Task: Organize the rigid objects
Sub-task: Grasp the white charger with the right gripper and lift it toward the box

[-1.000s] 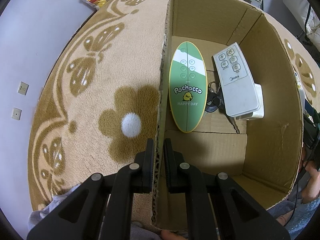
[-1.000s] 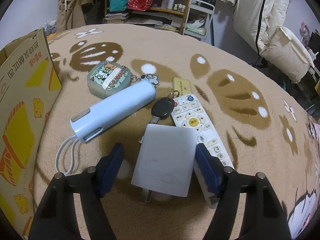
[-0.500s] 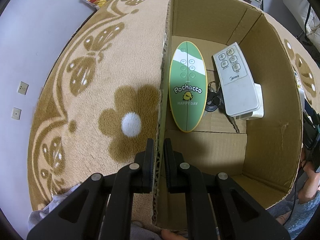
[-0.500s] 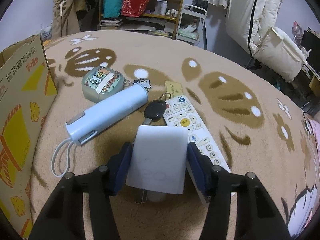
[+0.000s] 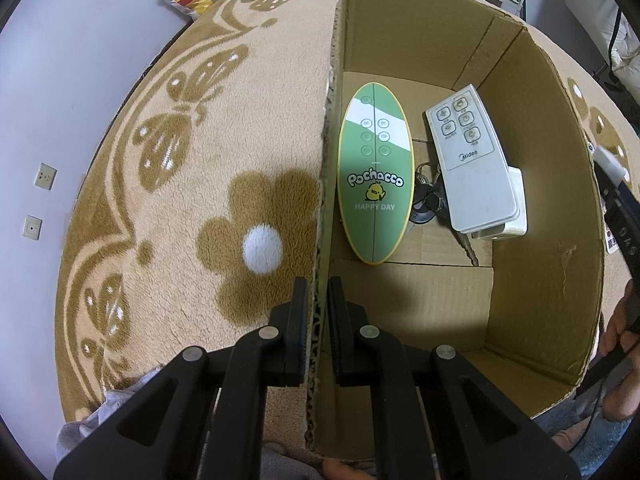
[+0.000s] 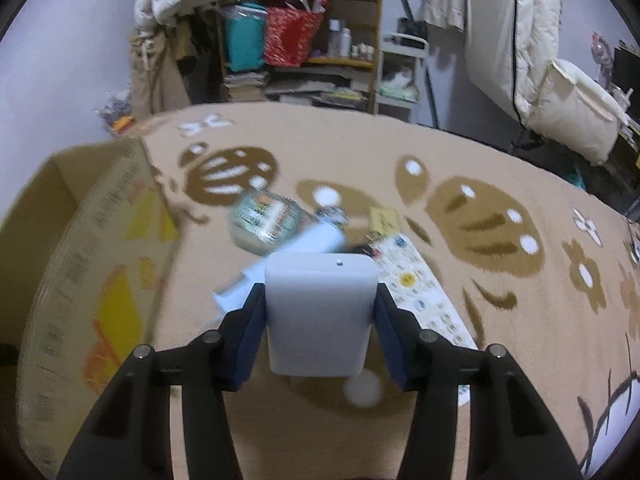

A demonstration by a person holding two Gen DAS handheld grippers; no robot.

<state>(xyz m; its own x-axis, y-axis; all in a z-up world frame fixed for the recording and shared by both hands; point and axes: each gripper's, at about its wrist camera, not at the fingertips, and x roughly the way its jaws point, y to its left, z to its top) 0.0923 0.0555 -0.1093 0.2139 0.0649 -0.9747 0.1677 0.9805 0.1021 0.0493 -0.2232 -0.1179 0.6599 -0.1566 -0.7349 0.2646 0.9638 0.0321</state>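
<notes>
My left gripper (image 5: 318, 304) is shut on the left wall of the cardboard box (image 5: 326, 184). Inside the box lie a green oval Pochacco remote (image 5: 375, 176), a white Midea remote (image 5: 472, 164), a white adapter (image 5: 516, 216) and keys (image 5: 426, 196). My right gripper (image 6: 320, 312) is shut on a white charger block (image 6: 318, 312), lifted above the rug. Below it on the rug lie a light blue cylinder (image 6: 316, 240), a green round pouch (image 6: 264, 218) and a white TV remote (image 6: 420, 288). The box (image 6: 100, 256) stands to the left in the right wrist view.
A beige rug with brown flowers and butterflies (image 5: 200, 184) covers the floor. Shelves with bags and bottles (image 6: 304, 40) and a white padded chair (image 6: 560, 92) stand beyond the rug. A person's hand (image 5: 620, 320) shows at the right of the box.
My right gripper closed on the white charger block and lifted it off the rug, tilting upward. The left gripper has stayed clamped on the box wall.
</notes>
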